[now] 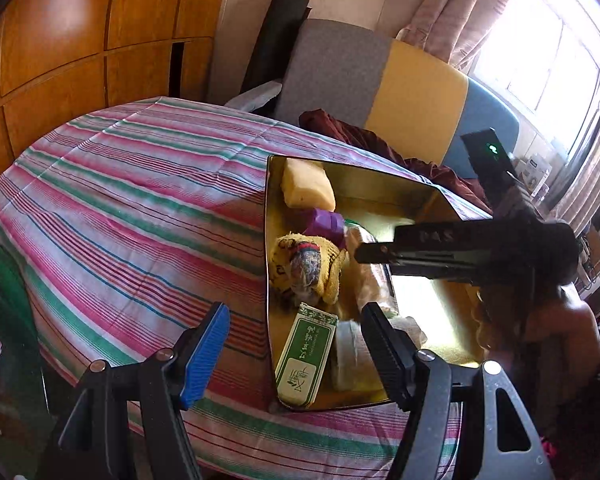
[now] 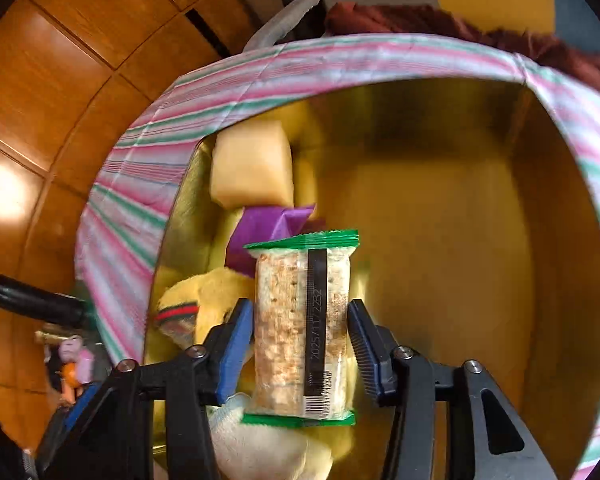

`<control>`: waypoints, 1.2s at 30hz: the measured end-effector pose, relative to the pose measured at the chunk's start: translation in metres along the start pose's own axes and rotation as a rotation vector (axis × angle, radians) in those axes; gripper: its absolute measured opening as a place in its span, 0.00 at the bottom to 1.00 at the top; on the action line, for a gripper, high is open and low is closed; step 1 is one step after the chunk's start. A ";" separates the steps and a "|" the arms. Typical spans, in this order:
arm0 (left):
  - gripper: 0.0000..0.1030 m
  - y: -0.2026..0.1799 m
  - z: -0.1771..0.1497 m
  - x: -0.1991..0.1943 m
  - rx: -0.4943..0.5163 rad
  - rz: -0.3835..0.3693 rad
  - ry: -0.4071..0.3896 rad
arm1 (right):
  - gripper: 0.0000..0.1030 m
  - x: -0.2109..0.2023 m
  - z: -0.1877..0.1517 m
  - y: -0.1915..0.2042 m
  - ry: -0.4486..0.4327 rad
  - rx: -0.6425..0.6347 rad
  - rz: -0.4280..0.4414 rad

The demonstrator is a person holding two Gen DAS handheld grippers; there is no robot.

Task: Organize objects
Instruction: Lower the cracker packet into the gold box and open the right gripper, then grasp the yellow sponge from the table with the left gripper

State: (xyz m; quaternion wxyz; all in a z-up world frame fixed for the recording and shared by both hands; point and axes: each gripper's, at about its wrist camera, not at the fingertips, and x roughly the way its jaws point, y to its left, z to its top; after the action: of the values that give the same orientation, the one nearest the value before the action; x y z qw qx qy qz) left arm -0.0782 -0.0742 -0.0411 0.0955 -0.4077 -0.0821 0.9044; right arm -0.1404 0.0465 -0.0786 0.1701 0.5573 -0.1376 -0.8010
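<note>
The right hand-held gripper (image 2: 300, 344), spread, straddles a crinkly clear-wrapped cracker pack (image 2: 302, 332) over the glossy gold tin (image 2: 440, 216).

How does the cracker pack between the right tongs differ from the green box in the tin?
The cracker pack has a clear wrapper showing its crackers; the green box is opaque card with white print. The cracker pack sits between the right tongs over the tin; the green box rests inside the tin, in a corner. Both are long, rectangular and green-trimmed.
</note>
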 end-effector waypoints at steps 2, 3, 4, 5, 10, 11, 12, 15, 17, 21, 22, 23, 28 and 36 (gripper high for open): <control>0.67 -0.001 -0.001 0.000 0.000 0.004 -0.004 | 0.49 -0.004 -0.005 -0.004 -0.004 -0.004 0.003; 0.67 -0.002 -0.002 0.000 0.002 0.006 -0.005 | 0.49 -0.009 -0.007 -0.007 -0.012 0.003 0.009; 0.67 -0.003 -0.002 0.000 0.003 0.008 -0.005 | 0.49 -0.013 -0.010 -0.011 -0.024 0.008 0.014; 0.67 -0.004 -0.003 0.000 0.006 0.008 -0.004 | 0.50 -0.020 -0.012 -0.014 -0.041 0.007 0.015; 0.67 -0.015 -0.003 -0.002 0.031 -0.005 0.003 | 0.66 -0.059 -0.027 -0.028 -0.127 -0.034 -0.018; 0.67 -0.018 -0.003 -0.002 0.037 -0.006 0.002 | 0.69 -0.068 -0.030 -0.031 -0.141 -0.041 -0.026; 0.67 -0.020 -0.003 -0.002 0.044 -0.008 0.003 | 0.71 -0.076 -0.033 -0.036 -0.154 -0.047 -0.038; 0.67 -0.030 -0.003 -0.003 0.070 -0.013 0.007 | 0.79 -0.101 -0.041 -0.051 -0.197 -0.051 -0.076; 0.67 -0.039 -0.002 -0.004 0.087 -0.016 0.007 | 0.83 -0.117 -0.046 -0.065 -0.223 -0.041 -0.088; 0.67 -0.058 0.002 -0.006 0.139 -0.028 0.005 | 0.88 -0.153 -0.054 -0.104 -0.279 -0.005 -0.145; 0.67 -0.064 0.003 -0.006 0.153 -0.034 0.004 | 0.88 -0.163 -0.054 -0.116 -0.292 0.008 -0.165; 0.67 -0.071 0.005 -0.007 0.169 -0.042 0.004 | 0.89 -0.173 -0.055 -0.129 -0.305 0.025 -0.190; 0.67 -0.110 0.011 -0.006 0.247 -0.090 0.006 | 0.91 -0.234 -0.059 -0.209 -0.407 0.165 -0.321; 0.67 -0.202 0.019 0.006 0.404 -0.198 0.021 | 0.92 -0.274 -0.108 -0.357 -0.529 0.620 -0.496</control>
State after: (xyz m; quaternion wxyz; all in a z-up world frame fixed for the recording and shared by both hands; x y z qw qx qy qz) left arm -0.0752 0.1218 0.0131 0.2645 -0.3796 0.0622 0.8843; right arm 0.0066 0.4821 -0.0302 -0.2413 0.3749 -0.2717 -0.8529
